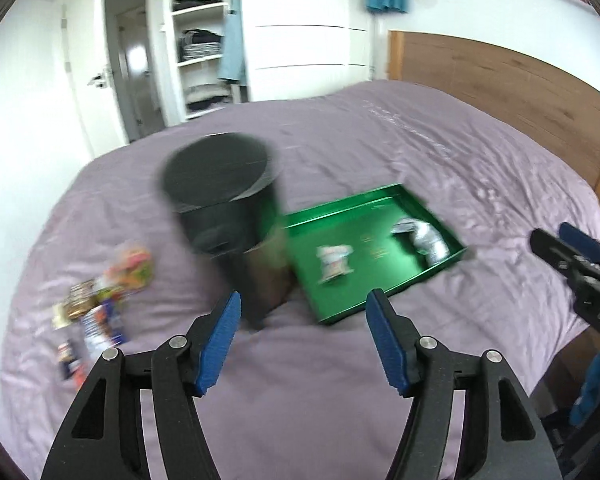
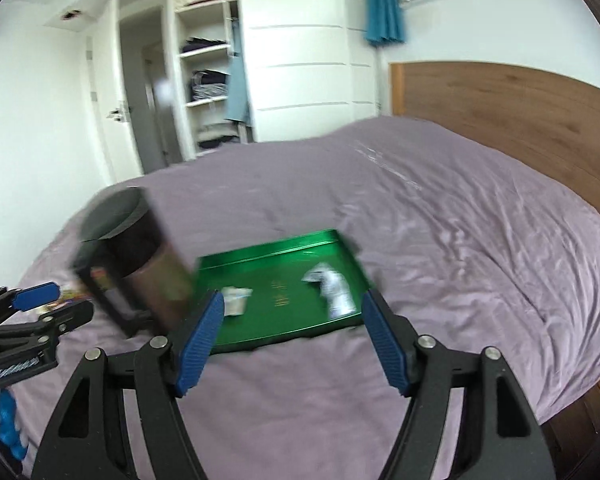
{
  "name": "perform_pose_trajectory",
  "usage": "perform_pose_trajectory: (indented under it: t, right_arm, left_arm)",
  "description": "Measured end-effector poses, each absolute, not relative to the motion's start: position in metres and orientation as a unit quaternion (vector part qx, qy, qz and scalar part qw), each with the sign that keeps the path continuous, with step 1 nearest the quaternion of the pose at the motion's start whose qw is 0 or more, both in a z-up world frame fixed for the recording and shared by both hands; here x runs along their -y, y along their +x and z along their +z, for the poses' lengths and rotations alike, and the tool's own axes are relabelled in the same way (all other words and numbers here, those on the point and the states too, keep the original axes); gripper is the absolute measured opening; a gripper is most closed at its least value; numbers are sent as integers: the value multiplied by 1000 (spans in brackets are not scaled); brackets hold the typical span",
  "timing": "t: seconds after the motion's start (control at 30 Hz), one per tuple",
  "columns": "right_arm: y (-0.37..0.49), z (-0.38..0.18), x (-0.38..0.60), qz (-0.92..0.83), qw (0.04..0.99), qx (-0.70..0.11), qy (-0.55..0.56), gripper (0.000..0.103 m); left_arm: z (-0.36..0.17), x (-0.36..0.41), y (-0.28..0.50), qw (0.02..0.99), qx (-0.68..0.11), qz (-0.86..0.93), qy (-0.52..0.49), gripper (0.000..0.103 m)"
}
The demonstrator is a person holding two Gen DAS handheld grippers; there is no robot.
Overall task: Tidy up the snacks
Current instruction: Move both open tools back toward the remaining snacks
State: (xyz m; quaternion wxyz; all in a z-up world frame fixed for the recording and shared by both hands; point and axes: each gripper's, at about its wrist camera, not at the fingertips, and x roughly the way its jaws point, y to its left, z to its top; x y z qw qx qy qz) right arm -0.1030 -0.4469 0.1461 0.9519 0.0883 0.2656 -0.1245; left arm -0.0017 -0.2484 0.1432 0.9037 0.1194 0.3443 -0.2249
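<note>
A bedroom: a bed (image 1: 340, 152) under a lilac cover, a wooden headboard (image 1: 500, 80) behind it, and open white wardrobe shelves (image 1: 198, 40) with folded clothes near a door. On the cover stands a tall dark canister (image 1: 224, 204) with an open black top, tilted in both views (motion blur softens its outline). Just beside it, to its right, lies a shallow green tray (image 1: 380, 296). In the tray sit a small pale snack packet (image 1: 334, 262) near the canister side and a crumpled silver wrapper (image 1: 424, 238) toward the far right corner. To the left of the canister, well apart from the tray, a loose cluster of colourful snack packets (image 1: 100, 304) lies on the cover.

The left gripper (image 1: 304, 340) hangs above the bed, its blue-padded jaws parted about halfway with nothing between them. The right gripper (image 2: 294, 340) hangs over the near edge of the tray, jaws likewise spread partway and empty. Each gripper shows at the edge of the other's view.
</note>
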Motion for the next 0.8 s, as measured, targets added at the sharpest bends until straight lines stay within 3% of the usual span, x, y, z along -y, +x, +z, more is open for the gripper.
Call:
perform_pose_trajectory:
  t: [0.33,0.53,0.8]
  right_arm:
    - [-80,150,281,26,959,-279,48,57]
    - [-29,103,171,132,936,-327,13,57]
    - [47,27,76,212,897,-389,-8,57]
  left_arm:
    - [137,53,18,925,-362,-79,81,59]
    - [97,-45,62,911,-411,-25,31,59]
    - [32,-91,123,885,-464,-33,16,59]
